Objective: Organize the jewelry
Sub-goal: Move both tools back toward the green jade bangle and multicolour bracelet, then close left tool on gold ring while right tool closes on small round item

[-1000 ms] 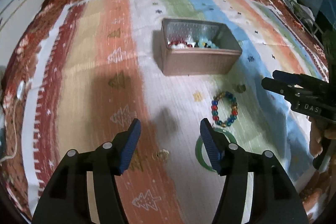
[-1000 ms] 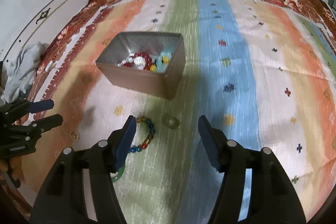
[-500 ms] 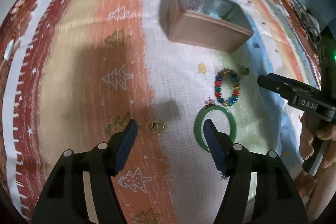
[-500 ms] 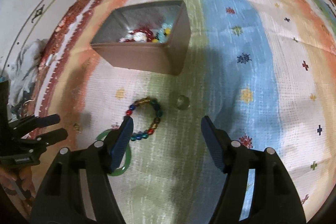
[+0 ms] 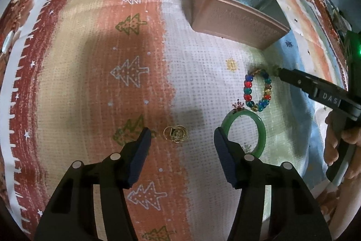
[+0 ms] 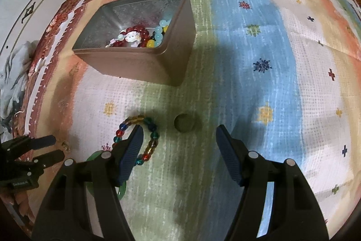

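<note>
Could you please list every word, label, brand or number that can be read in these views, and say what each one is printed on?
"DAS": white letters on the side of the black right gripper, seen in the left wrist view; anything further along is hidden by the picture's edge.
A small white label on the black left gripper's body, seen in the right wrist view: too small and blurred to read.
The brown rectangular metal tin and the striped patterned cloth carry no lettering that I can see.

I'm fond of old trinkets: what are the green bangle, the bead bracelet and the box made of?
Bangle: smooth, glossy, even green, so jade-like stone or glass; I can't tell which. Bracelet: clear coloured beads that catch light, probably glass or plastic. Box: likely tin, with thin walls, a rolled rim, a matte brown outside and a shiny, mottled silver inside.
</note>
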A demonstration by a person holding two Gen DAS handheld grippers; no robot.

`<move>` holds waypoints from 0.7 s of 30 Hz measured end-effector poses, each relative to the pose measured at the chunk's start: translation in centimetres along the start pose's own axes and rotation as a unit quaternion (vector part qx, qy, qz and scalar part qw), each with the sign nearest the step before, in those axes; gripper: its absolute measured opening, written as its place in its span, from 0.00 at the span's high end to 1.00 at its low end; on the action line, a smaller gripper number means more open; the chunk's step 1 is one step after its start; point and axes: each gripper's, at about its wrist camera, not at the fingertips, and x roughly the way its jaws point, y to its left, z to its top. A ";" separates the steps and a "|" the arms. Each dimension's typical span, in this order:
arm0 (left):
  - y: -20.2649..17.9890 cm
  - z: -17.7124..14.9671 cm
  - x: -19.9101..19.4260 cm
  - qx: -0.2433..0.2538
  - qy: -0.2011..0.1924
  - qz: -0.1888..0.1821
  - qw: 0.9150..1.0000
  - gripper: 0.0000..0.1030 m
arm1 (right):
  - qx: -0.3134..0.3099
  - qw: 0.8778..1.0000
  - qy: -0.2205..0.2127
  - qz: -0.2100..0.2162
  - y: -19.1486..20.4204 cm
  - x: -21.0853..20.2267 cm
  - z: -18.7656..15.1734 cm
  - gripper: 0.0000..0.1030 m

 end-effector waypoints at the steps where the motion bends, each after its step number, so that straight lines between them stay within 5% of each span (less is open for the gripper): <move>1: -0.1 0.0 0.1 0.003 0.002 0.002 1.000 0.49 | 0.000 1.000 0.001 0.000 0.0 0.1 0.1 0.36; 10: -1.1 0.4 1.3 0.024 0.012 0.025 0.999 0.52 | 0.002 1.000 0.007 -0.008 -0.4 0.9 0.6 0.43; 12: -1.3 0.4 1.5 0.030 0.013 0.033 0.999 0.52 | 0.014 1.000 0.000 -0.014 -0.7 0.9 0.8 0.51; 21: -2.2 0.9 2.1 0.050 0.016 0.052 0.997 0.54 | 0.001 1.000 0.010 -0.024 -0.5 1.9 1.0 0.54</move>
